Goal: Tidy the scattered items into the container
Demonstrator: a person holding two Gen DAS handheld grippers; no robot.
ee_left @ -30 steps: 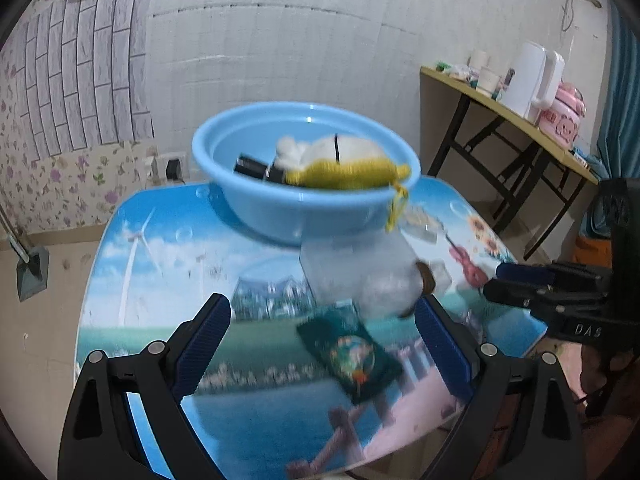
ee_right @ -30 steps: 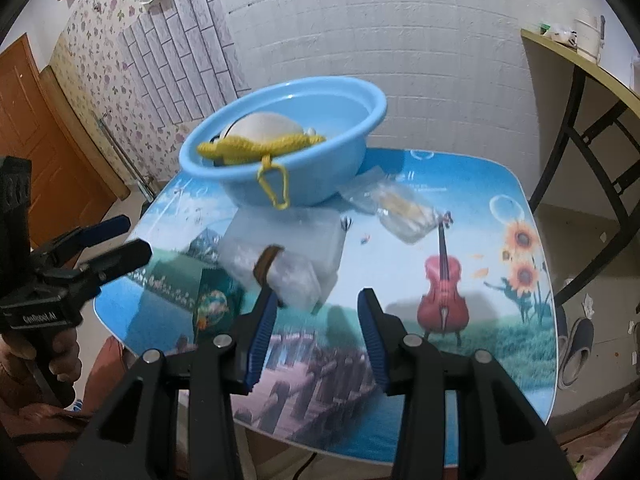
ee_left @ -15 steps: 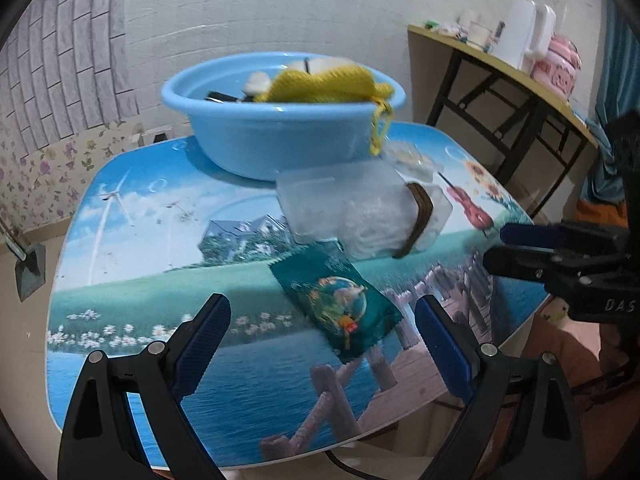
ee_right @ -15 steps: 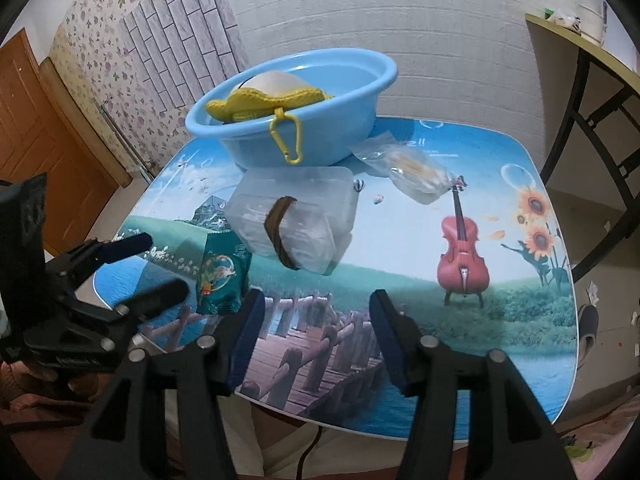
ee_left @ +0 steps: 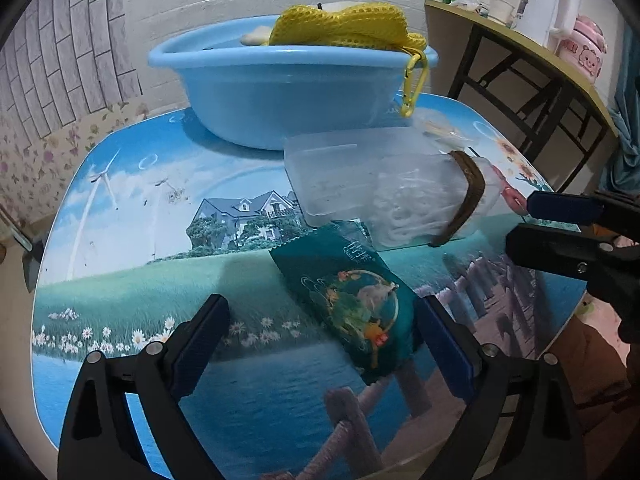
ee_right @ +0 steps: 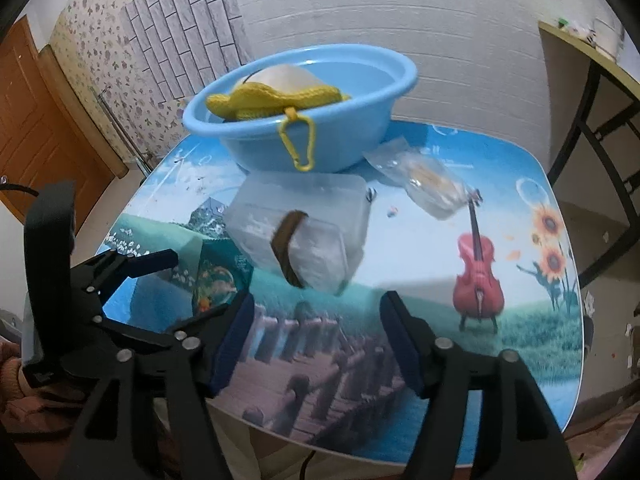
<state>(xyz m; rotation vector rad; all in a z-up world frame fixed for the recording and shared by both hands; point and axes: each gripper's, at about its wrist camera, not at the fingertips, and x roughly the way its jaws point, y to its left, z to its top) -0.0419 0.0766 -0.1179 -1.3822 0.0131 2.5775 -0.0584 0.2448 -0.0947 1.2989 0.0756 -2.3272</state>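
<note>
Scattered items are still spread across the picture-printed table, and the blue basin meant to receive them is set at its far side, already loaded with a yellow mesh pouch whose carabiner hangs over the rim. Just in front of the basin a clear plastic box bound with a brown strap is seen, one corner overlapping the far end of a green sachet; a small clear packet lies apart, toward the violin print. The left gripper is held low with its jaws spread wide on either side of the sachet, nothing pressed between them. The right gripper has just been opening; its jaws stand apart with only bare table between, short of the box. The sachet is judged the step in hand: it would best be pinched at its near, free end and drawn clear, since the box resting on the far end could be dragged along. Collision between the two closely placed grippers should be guarded against.
</note>
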